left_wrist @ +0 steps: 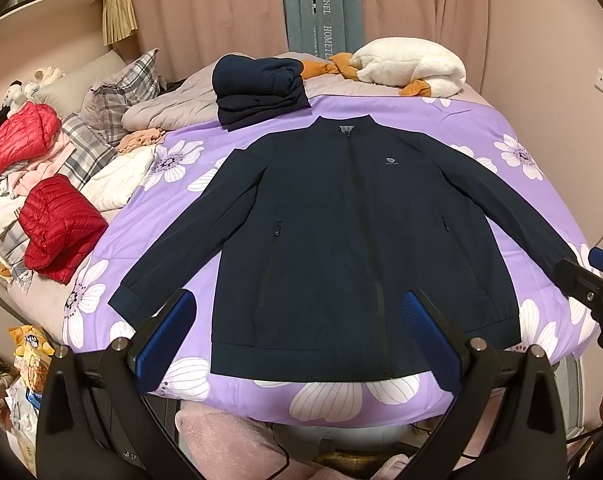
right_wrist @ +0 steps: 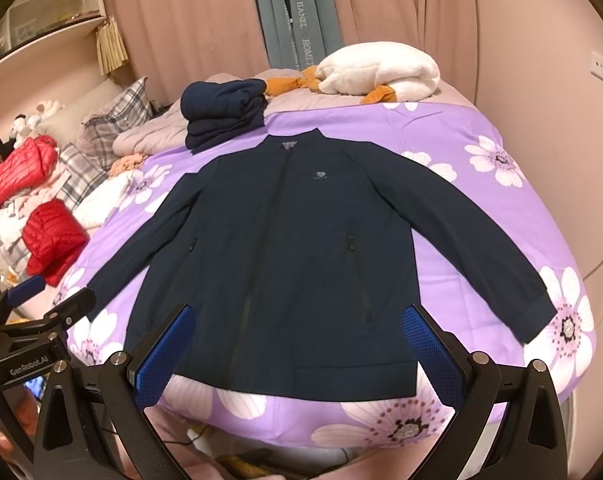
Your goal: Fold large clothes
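A dark navy zip jacket point(left_wrist: 341, 240) lies flat, front up, on a purple flowered bedspread point(left_wrist: 481, 132), sleeves spread out to both sides, collar far, hem near. It also shows in the right wrist view point(right_wrist: 285, 264). My left gripper point(left_wrist: 297, 320) is open and empty, hovering above the hem near the bed's front edge. My right gripper point(right_wrist: 297, 332) is open and empty, also above the hem. The right gripper shows at the right edge of the left wrist view point(left_wrist: 585, 276), by the sleeve cuff. The left gripper shows at the left edge of the right wrist view point(right_wrist: 41, 300).
A folded navy garment point(left_wrist: 257, 88) lies beyond the collar. A white and orange plush toy point(left_wrist: 409, 66) lies at the back. Red down jackets point(left_wrist: 57, 224), plaid pillows point(left_wrist: 125, 84) and loose clothes pile up on the left. Curtains hang behind the bed.
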Action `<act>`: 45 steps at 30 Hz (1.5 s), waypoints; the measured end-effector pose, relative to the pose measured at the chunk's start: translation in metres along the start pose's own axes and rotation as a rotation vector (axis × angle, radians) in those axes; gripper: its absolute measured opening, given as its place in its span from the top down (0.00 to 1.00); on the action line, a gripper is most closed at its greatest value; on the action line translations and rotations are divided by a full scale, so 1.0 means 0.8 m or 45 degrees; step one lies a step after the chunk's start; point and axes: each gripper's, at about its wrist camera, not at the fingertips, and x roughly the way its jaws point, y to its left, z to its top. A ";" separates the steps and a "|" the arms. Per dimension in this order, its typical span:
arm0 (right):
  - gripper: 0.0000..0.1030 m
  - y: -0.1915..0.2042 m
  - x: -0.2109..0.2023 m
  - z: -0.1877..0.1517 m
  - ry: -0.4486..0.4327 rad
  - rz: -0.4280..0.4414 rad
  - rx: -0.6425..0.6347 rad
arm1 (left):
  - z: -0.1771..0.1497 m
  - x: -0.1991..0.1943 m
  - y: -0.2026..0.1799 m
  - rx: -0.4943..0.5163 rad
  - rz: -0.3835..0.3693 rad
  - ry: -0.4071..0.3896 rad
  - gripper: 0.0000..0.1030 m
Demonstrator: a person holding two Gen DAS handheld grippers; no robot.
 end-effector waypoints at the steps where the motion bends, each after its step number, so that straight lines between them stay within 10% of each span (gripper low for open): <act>1: 0.01 0.001 0.000 -0.001 -0.001 -0.001 0.000 | 0.001 0.001 -0.001 0.000 0.001 0.001 0.00; 45: 0.01 0.004 0.002 0.001 0.007 0.008 0.005 | 0.001 0.007 -0.008 0.001 -0.001 0.017 0.00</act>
